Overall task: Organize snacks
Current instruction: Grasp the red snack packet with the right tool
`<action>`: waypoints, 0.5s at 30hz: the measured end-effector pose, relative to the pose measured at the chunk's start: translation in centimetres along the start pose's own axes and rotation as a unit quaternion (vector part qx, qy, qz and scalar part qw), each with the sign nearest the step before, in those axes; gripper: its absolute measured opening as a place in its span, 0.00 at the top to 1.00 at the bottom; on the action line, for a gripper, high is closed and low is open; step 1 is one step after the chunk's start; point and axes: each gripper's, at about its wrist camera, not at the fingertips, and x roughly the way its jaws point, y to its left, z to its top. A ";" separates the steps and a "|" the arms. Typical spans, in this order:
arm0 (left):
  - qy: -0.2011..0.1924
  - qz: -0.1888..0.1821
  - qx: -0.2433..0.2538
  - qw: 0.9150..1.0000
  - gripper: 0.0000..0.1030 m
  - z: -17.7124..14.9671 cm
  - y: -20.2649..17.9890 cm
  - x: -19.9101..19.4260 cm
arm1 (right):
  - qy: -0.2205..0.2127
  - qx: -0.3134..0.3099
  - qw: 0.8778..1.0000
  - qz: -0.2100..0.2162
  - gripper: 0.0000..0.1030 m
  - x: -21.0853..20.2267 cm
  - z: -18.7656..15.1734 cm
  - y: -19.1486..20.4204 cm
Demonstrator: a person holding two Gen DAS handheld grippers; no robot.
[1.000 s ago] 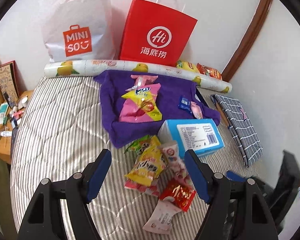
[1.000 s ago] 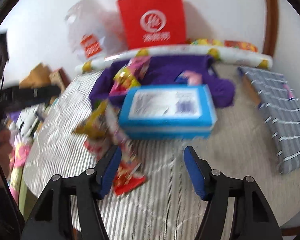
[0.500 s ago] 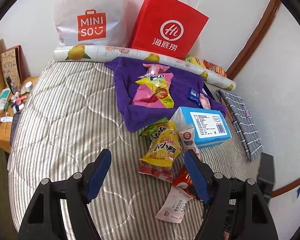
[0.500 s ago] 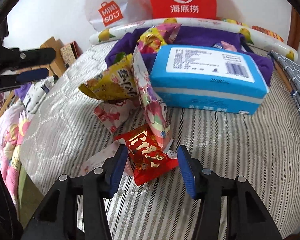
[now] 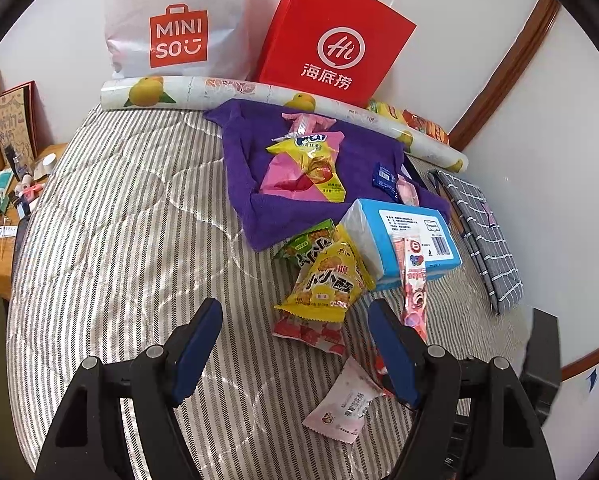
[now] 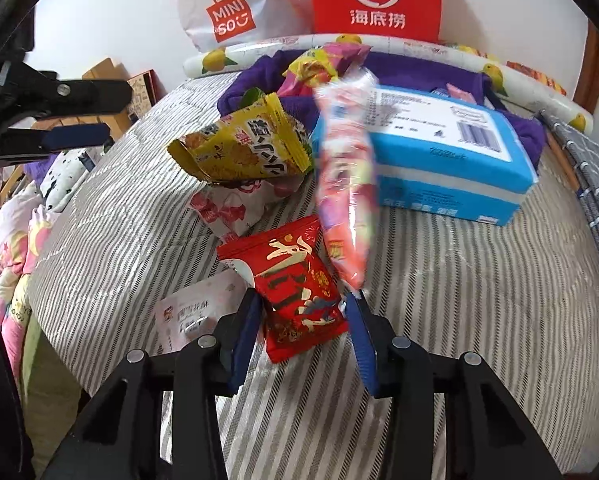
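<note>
Since a second ago we have brought our right gripper (image 6: 303,320) down onto the snack pile, and its jaws are closing with the red packet (image 6: 295,292) between them; the blue pads sit at the packet's edges, but we cannot tell whether they press it yet. In the right view that packet lies at 6 o'clock on the striped mattress (image 6: 479,300), its near end hidden between the jaws. A long pink packet (image 6: 345,184) stands up at 12 o'clock from it, blurred, leaning on the blue tissue pack (image 6: 447,152). At 10 o'clock a yellow bag (image 6: 239,148) lies over a red-and-white bag (image 6: 227,212), mostly covered. A pale sachet (image 6: 195,312) at 9 o'clock is partly cut off by the left finger. Our left gripper (image 5: 295,348) hangs released over bare mattress, nothing between its jaws; in its view the right finger hides nearly all of the red packet. Further back a purple cloth (image 5: 243,168) carries a pink-and-yellow bag (image 5: 307,164) and a small blue sachet (image 5: 383,176). Behind a fruit-print roll (image 5: 235,88) stand a white bag (image 5: 179,24) and a red bag (image 5: 335,40); more snacks at 1 o'clock behind the roll are too hidden to name.
</note>
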 end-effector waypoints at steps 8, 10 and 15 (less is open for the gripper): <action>0.010 -0.002 -0.003 1.000 0.28 -0.2 -0.1 0.8 | -0.001 0.017 0.999 0.027 0.93 -2.0 -0.7 -0.5; 0.011 -0.002 0.000 1.000 0.28 -0.3 -0.3 1.0 | 0.005 0.015 1.000 0.020 0.93 -1.9 -1.0 -0.8; 0.016 -0.003 -0.001 1.000 0.28 -0.4 -0.3 1.3 | -0.004 0.025 0.999 0.028 0.75 -2.2 -1.1 -1.6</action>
